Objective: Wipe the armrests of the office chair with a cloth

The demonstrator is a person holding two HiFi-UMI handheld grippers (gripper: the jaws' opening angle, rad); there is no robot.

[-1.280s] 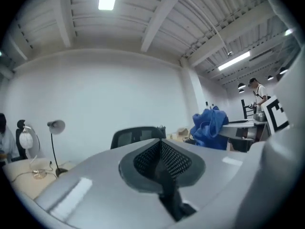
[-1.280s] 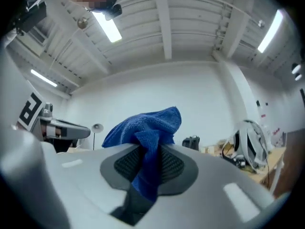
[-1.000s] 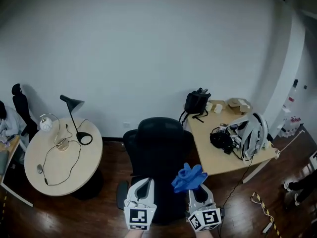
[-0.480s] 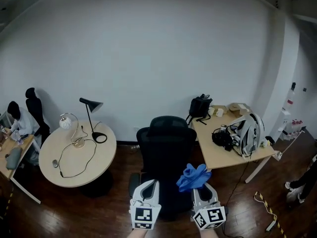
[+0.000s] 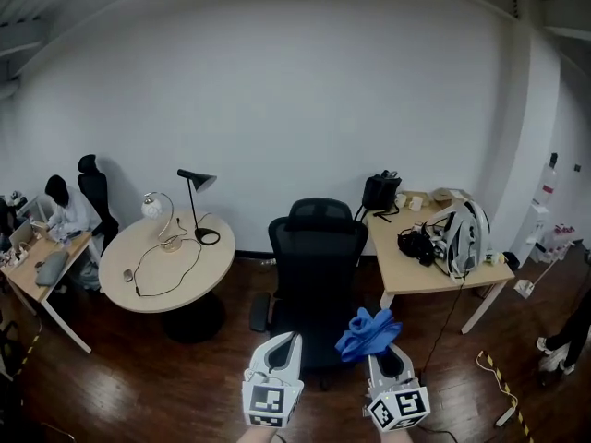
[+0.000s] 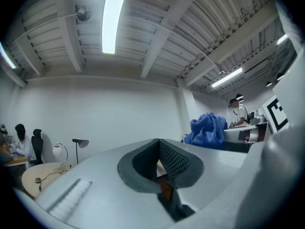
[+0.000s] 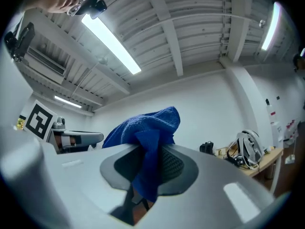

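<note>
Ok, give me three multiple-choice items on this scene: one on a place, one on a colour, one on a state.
1. The black desk lamp stands on: A the round table; B the rectangular desk; C the floor.
2. The cloth is: A red; B blue; C white.
3. The cloth is: A lying on the chair seat; B clamped in the right gripper; C draped over an armrest.
Answers: 1 A, its base sits on the round tabletop; 2 B, it is plainly blue in every view; 3 B, the jaws pinch it in the right gripper view.
</note>
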